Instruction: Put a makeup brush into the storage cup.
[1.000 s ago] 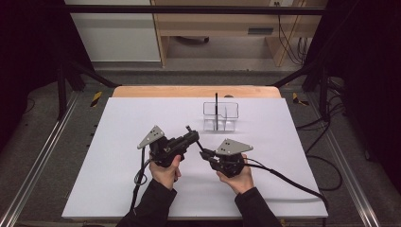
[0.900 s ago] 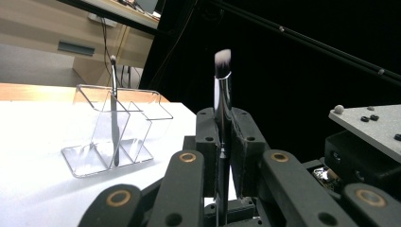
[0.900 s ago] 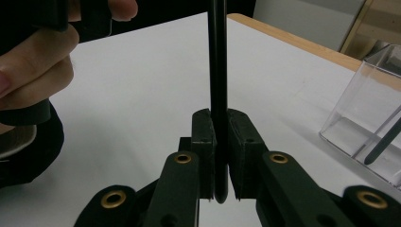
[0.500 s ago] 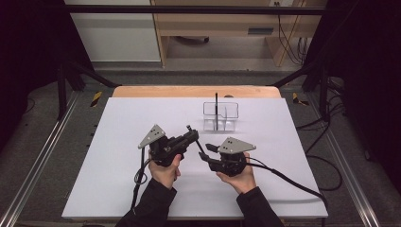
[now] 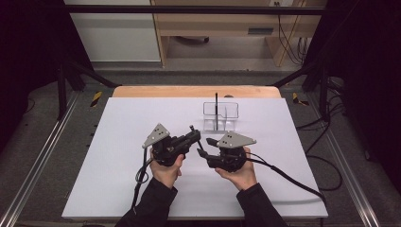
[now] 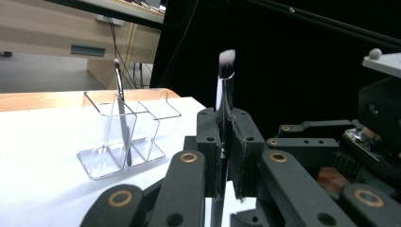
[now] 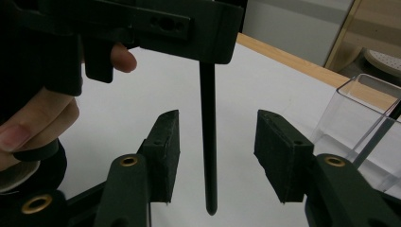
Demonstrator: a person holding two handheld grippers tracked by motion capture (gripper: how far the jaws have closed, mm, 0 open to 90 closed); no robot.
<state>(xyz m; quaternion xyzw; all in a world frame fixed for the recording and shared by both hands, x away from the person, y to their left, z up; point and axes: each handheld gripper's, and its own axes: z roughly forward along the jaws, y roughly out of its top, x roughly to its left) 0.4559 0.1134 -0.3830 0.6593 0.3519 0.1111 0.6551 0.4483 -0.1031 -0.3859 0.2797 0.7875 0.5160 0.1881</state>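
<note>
**A:** So who's got the brush [image 6: 226, 90] here?

**B:** The left gripper [image 5: 194, 137]. Its fingers [image 6: 208, 137] are pressed together on the black handle, so the brush stands upright with the white-tipped bristles poking out above them. You can see it best in the left gripper view.

**A:** And the right one?

**B:** The right gripper [image 5: 202, 150] sits just beside the left, nearly tip to tip. Its fingers [image 7: 163, 156] have just been opening and now stand spread, with the bottom end of the handle [image 7: 208, 142] hanging between them, touching neither pad. The handle's tip hangs clear of the white tabletop [image 5: 118, 142].

**A:** Anything past the fingers?

**B:** Yeah, a clear plastic organizer [image 5: 221, 116] with compartments, a bit beyond both sets of fingers toward the far edge. There's another thin dark brush [image 6: 120, 109] standing in it, leaning a little. From the right gripper view the organizer's corner is off to the right of the fingers.
</note>
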